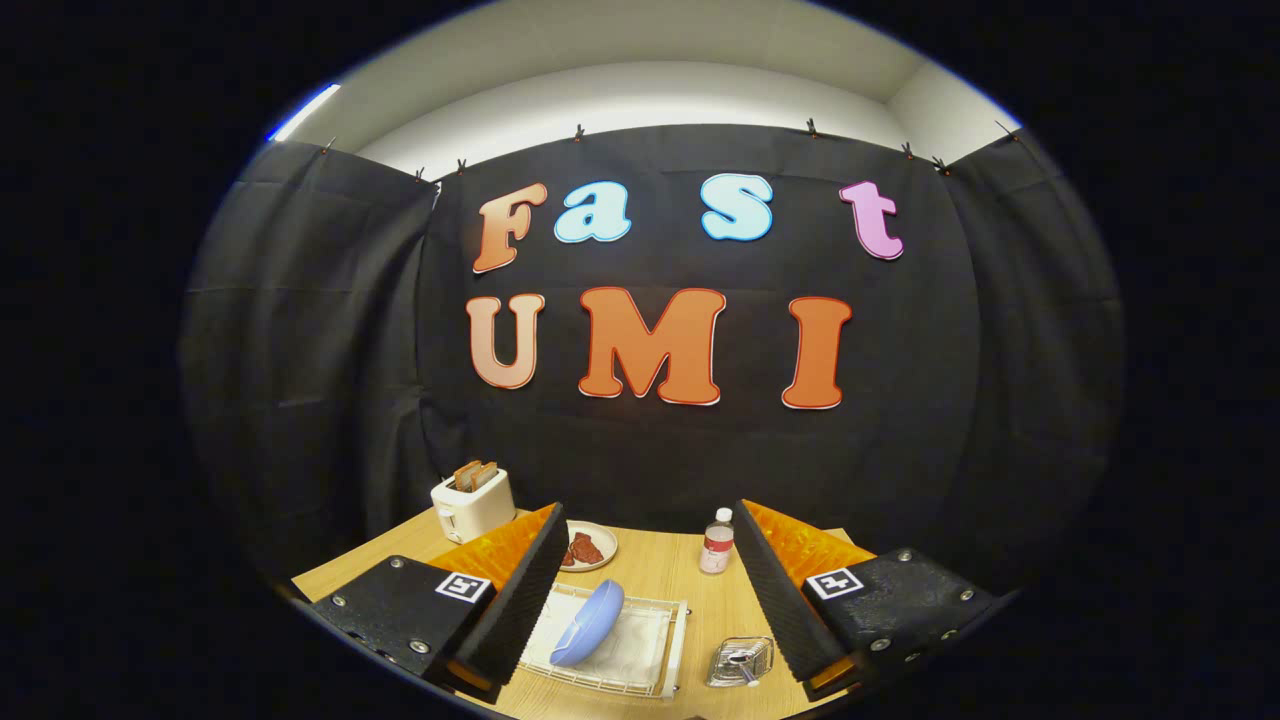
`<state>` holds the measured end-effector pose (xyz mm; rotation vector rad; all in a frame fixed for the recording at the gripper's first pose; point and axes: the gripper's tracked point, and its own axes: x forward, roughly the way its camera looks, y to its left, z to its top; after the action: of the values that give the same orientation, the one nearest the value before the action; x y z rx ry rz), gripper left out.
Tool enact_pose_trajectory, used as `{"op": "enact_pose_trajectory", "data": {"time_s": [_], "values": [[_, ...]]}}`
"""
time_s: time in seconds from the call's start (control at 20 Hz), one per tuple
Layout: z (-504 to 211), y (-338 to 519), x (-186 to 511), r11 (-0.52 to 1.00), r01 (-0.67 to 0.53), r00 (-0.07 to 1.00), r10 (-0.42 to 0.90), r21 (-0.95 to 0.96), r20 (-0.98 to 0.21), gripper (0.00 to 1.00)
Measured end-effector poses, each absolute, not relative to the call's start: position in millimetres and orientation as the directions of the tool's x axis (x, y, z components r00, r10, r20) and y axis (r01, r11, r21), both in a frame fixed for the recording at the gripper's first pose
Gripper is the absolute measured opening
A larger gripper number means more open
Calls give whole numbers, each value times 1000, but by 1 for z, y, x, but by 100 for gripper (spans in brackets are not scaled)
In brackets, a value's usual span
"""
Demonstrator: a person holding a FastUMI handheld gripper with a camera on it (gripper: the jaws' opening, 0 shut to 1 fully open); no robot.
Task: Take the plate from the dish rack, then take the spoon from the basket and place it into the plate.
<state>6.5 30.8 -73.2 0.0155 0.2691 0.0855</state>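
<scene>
The blue plate (588,624) stands tilted on edge in the white wire dish rack (668,640), which serves as the landmark here. Just beside the rack, on the side nearer the right finger, sits a small shiny basket (741,662) with what looks like the spoon (745,668) lying in it; the detail is too small to be sure. Beyond the rack stand a small bottle (716,541) and a saucer holding something reddish (588,546), and farther off past the saucer a white toaster (473,504) with bread in its slots, all on the wooden table (650,570). The gripper (650,645) hovers above the rack, its fingers spread wide and holding nothing, the plate between them. By my judgement nothing is done yet: the plate must come out first, then the spoon.
</scene>
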Motion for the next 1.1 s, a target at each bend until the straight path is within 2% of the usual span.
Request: {"op": "enact_pose_trajectory", "data": {"time_s": [0.2,0.45,0.95,1.0,1.1], "values": [[-95,44,15,992,-116,938,124,43,-324,99],[-149,46,27,990,-120,855,139,70,-500,97],[-255,60,44,988,-111,595,156,112,-788,93],[-266,63,43,987,-110,563,162,120,-810,88],[-289,75,40,980,-120,486,196,157,-852,85]]}}
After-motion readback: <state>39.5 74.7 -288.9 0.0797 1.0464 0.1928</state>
